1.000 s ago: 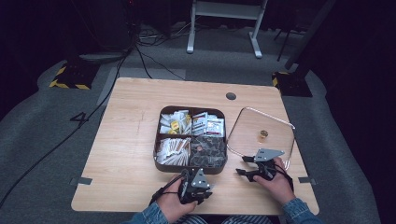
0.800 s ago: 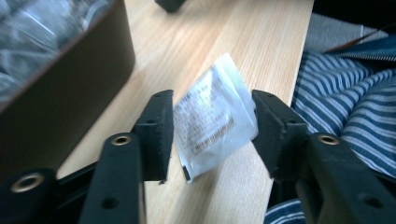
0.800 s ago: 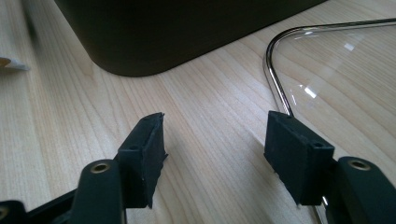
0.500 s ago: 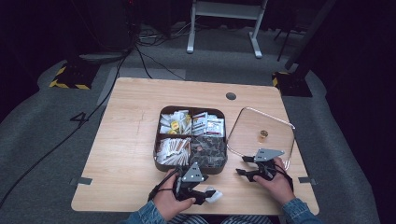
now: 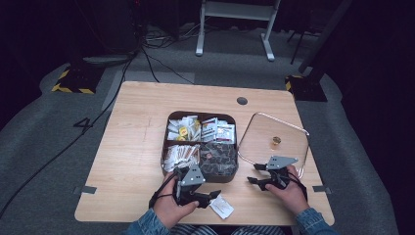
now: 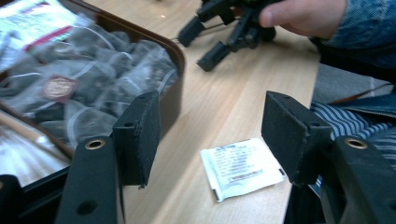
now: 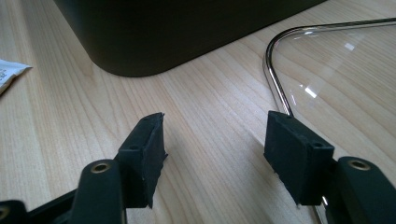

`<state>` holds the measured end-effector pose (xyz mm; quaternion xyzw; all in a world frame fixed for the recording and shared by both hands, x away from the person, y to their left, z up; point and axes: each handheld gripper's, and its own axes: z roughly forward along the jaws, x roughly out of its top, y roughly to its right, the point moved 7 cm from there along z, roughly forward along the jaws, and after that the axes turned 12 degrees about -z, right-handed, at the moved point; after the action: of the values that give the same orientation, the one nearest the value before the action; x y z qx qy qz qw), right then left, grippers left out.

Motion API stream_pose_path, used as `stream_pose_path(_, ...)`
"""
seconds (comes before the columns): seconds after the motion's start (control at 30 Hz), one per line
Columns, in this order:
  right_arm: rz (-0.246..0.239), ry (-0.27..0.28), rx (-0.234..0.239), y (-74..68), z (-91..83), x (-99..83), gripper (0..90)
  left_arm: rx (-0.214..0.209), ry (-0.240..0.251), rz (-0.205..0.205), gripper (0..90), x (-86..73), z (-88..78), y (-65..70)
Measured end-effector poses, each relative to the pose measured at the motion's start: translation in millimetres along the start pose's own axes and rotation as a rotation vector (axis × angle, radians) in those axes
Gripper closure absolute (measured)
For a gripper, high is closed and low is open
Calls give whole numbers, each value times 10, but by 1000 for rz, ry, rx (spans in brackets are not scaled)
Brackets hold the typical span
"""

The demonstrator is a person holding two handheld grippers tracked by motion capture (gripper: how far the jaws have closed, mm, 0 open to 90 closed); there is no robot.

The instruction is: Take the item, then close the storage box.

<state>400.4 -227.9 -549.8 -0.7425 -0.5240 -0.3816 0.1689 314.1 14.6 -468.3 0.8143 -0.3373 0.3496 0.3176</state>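
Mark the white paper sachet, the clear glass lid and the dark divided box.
white paper sachet (image 6: 243,167), left gripper view, printed face
clear glass lid (image 5: 264,131), high view, bare pane
dark divided box (image 5: 230,175), high view, front right rim

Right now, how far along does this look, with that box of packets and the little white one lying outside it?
Done: the glass lid lies off the box, and one white packet lies on the table. In hand: nothing; the left tongs stand open by that packet, the right tongs open near the lid. Left: unclear, presumably more packets.
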Motion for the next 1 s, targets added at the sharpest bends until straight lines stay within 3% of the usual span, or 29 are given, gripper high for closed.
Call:
stream_pose_path(0.2, 21, 9, 16, 14, -6, -1, 386, 57, 52, -24, 363, 54, -160, -118)
stream_pose_path(0.3, -1, 1, 7, 8, 5, 4, 381, 91, 80, -39, 357, 80, -262, -206)
stream_pose_path(0.33, -8, -1, 5, 7, 11, 8, 379, 128, 103, -48, 357, 91, -352, -277)
stream_pose_path(0.37, -8, -1, 5, 7, 11, 8, 379, 128, 103, -48, 355, 91, -352, -277)
stream_pose_path(0.67, -9, -2, 3, 15, 38, 29, 376, 307, 182, -126, 346, 111, -710, -699)
stream_pose_path(0.7, -9, -2, 3, 15, 38, 29, 376, 332, 182, -130, 340, 100, -733, -755)
stream_pose_path(0.73, -8, -3, 2, 20, 41, 31, 376, 383, 175, -144, 333, 67, -788, -875)
stream_pose_path(0.77, -8, -3, 2, 20, 41, 31, 376, 383, 175, -144, 329, 67, -788, -875)
stream_pose_path(0.83, -8, -3, 3, 24, 47, 35, 376, 419, 163, -165, 319, 26, -845, -1005)
stream_pose_path(0.87, -9, -2, 4, 26, 53, 39, 376, 454, 148, -193, 305, -29, -890, -1131)
stream_pose_path(0.9, -9, -2, 4, 26, 53, 39, 376, 454, 148, -193, 304, -29, -890, -1131)
stream_pose_path(1.0, -7, -1, 6, 27, 57, 43, 376, 508, 104, -226, 287, -156, -895, -1356)
